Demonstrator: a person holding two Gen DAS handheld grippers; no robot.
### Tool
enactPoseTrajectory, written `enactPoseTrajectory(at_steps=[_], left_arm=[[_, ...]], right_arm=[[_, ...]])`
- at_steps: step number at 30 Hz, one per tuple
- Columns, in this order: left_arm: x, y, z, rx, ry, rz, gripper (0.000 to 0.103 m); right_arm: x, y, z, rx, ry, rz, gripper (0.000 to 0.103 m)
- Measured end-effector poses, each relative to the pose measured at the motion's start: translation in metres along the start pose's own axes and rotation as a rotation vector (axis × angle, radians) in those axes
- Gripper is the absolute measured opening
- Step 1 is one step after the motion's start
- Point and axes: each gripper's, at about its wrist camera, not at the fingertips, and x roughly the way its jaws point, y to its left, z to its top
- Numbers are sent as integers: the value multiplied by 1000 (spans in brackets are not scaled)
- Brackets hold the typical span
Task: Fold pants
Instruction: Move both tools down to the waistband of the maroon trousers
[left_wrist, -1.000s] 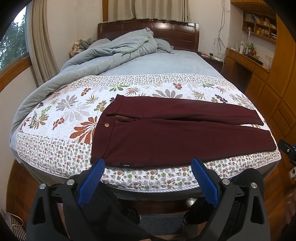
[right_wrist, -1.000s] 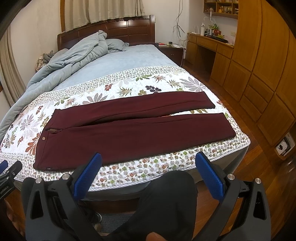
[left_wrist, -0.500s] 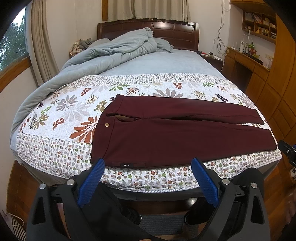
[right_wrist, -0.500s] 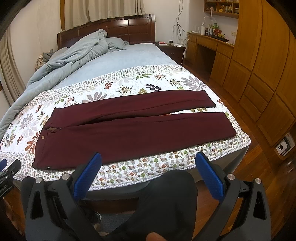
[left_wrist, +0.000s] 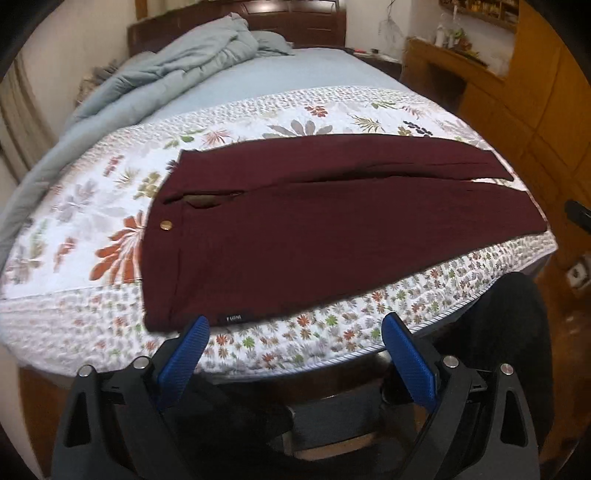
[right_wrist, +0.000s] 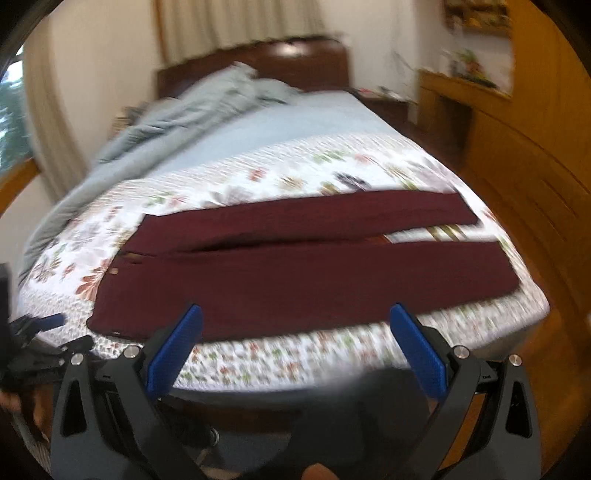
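We see the pants (left_wrist: 332, 229) lying flat on the flowered quilt (left_wrist: 92, 206) at the foot end of the bed (left_wrist: 295, 70), unfolded. Colour: dark maroon. Waistband is toward the left of both views; legs run to the right. The two legs lie side by side w/ a narrow gap between them that widens near the hems, where quilt shows through. A brass button (left_wrist: 166, 225) sits on the waistband, just below the open fly. A small dark label (left_wrist: 233, 318) is at the near waistband corner.

Left gripper (left_wrist: 295, 328): both blue fingers (left_wrist: 183, 356) spread wide, nothing between them. Its left fingertip overlaps the near waistband edge in the picture; we cannot tell whether it touches the cloth.

Right gripper (right_wrist: 295, 314): fingers (right_wrist: 173, 354) likewise spread wide, holding nothing. Its tips line up w/ the near edge of the pants (right_wrist: 295, 277) approx. mid-length; contact cannot be told, as the right wrist view is blurred.

The left gripper (right_wrist: 37, 336) also appears at the left edge of the right wrist view, close to the waistband corner.

Background: a grey-blue comforter (left_wrist: 177, 74) is bunched at the head end against the dark wooden headboard (left_wrist: 303, 22). Wooden cabinets (left_wrist: 535, 110) stand to the right of the bed.
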Motion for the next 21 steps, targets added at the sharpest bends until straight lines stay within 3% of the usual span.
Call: enactPoseTrajectory(at_steps=[3, 5, 7, 9, 10, 12, 15, 18, 21], left_arm=[[11, 39, 5, -31, -42, 12, 95], [24, 75, 11, -110, -30, -38, 95], [46, 115, 24, -192, 42, -92, 95], [71, 151, 42, -268, 160, -36, 95], [79, 170, 55, -275, 155, -28, 95], [88, 203, 86, -285, 71, 2, 95], [113, 246, 129, -362, 35, -51, 95], [146, 276, 172, -387, 41, -78, 95], [184, 298, 205, -424, 63, -168, 95]], right_arm=[[24, 0, 4, -97, 38, -52, 101], [40, -5, 9, -107, 63, -35, 101], [51, -8, 15, -118, 70, -12, 101], [63, -13, 29, -123, 63, -2, 101], [67, -16, 33, -115, 62, 8, 101], [87, -29, 48, -72, 95, 56, 101], [122, -50, 61, 16, 176, 169, 101], [151, -62, 72, 74, 245, 217, 100], [169, -68, 82, 94, 287, 221, 100]])
